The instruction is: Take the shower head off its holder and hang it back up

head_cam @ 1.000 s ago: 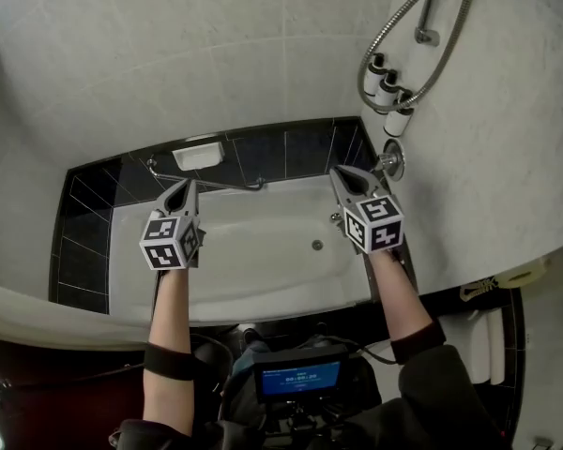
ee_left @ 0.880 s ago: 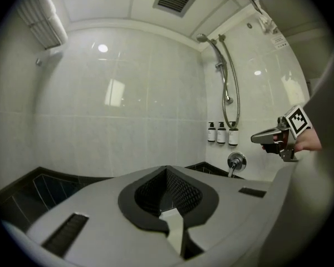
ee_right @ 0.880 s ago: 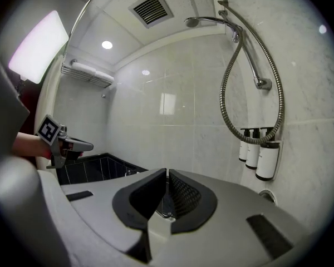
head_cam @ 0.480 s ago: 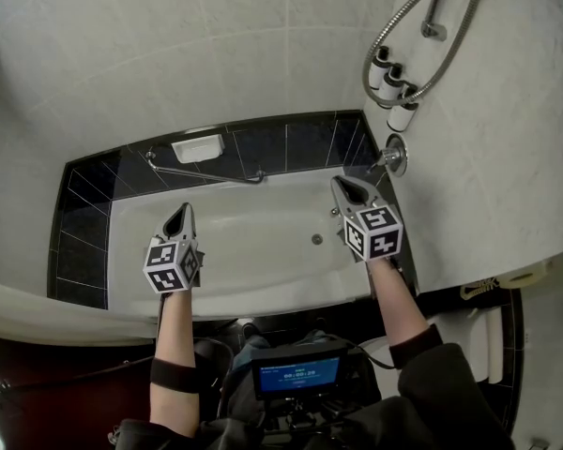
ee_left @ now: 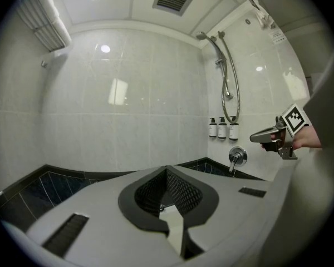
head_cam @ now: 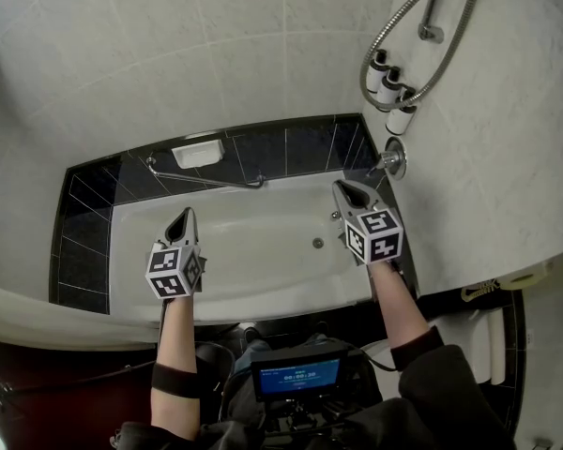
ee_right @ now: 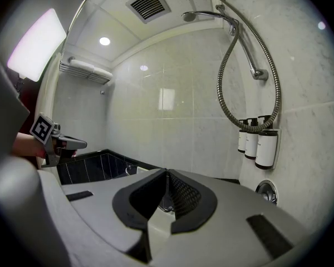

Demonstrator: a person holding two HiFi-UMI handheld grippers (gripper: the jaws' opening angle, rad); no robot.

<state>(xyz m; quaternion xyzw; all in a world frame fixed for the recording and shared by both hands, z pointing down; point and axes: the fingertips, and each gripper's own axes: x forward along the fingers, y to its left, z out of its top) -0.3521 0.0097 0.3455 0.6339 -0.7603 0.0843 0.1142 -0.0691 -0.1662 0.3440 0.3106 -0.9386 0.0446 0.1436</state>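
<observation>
- Chrome hose (head_cam: 391, 28) loops up the wall in the head view. Your left gripper (head_cam: 185, 216) and right gripper (head_cam: 344, 189) hover over the bathtub (head_cam: 263, 251), both pressed together and empty.
- Left gripper view: the shower head (ee_left: 202, 36) hangs high on the wall, well apart from you.
- Right gripper view: it sits in its holder (ee_right: 232, 29). I judge that lifting it off and rehanging it are both still to do.

Head view: from above, facing steeply down into bathtub (head_cam: 253, 293), both arms reaching in from bottom edge.
Left gripper view: low along left gripper (ee_left: 167, 192), facing far tiled wall (ee_left: 128, 93); right gripper (ee_left: 255, 137) at right edge.
Right gripper view: same facing, closer to side wall.
All three share dispenser bottles (head_cam: 387, 90) and tap valve (head_cam: 392, 158).
</observation>
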